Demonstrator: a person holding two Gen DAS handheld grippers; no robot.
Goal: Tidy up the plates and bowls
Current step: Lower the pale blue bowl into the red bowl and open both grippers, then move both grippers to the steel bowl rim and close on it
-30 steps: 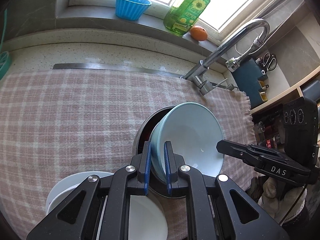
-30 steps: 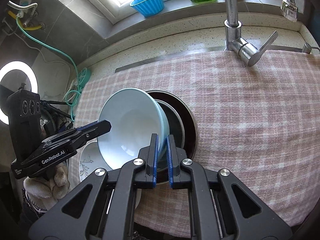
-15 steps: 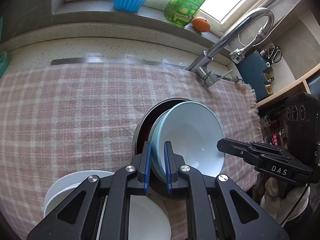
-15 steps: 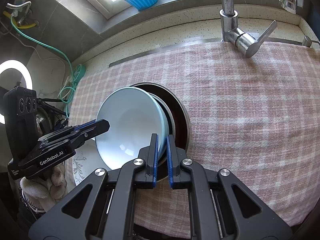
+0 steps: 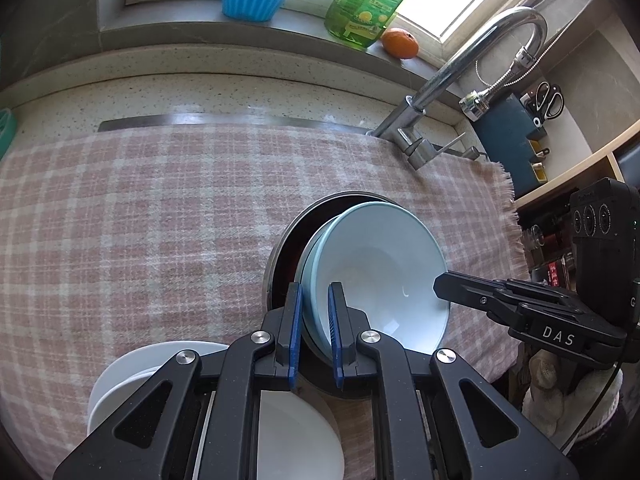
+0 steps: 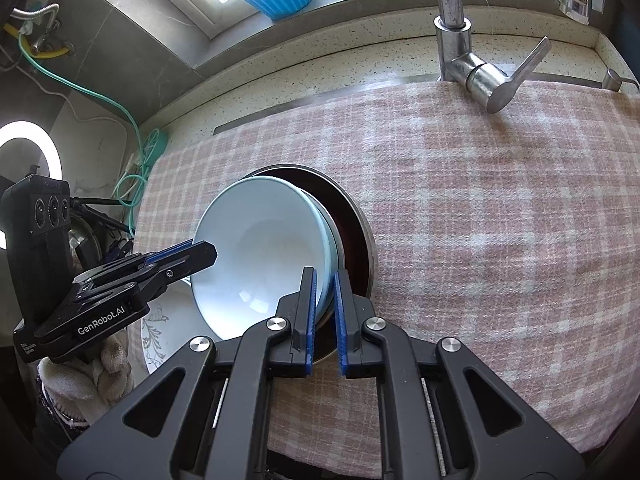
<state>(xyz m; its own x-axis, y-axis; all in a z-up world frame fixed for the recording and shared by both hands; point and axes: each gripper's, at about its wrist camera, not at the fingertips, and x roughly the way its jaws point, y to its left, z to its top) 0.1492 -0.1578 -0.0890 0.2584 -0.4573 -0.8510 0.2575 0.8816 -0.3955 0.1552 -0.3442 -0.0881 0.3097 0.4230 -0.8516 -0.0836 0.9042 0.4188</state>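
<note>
Blue bowl gripped at opposite rims by both jaws.

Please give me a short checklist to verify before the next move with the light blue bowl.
1. Left hand-held gripper clamps the rim of the light blue ceramic bowl: ok.
2. Right hand-held gripper clamps the opposite rim: ok.
3. Bowl is level: not ok, it tilts.
4. Dark round metal-rimmed pan sits directly under the bowl: ok.
5. Bowl clear of the pan: cannot tell.
6. White plates apart from the bowl: ok.
</note>
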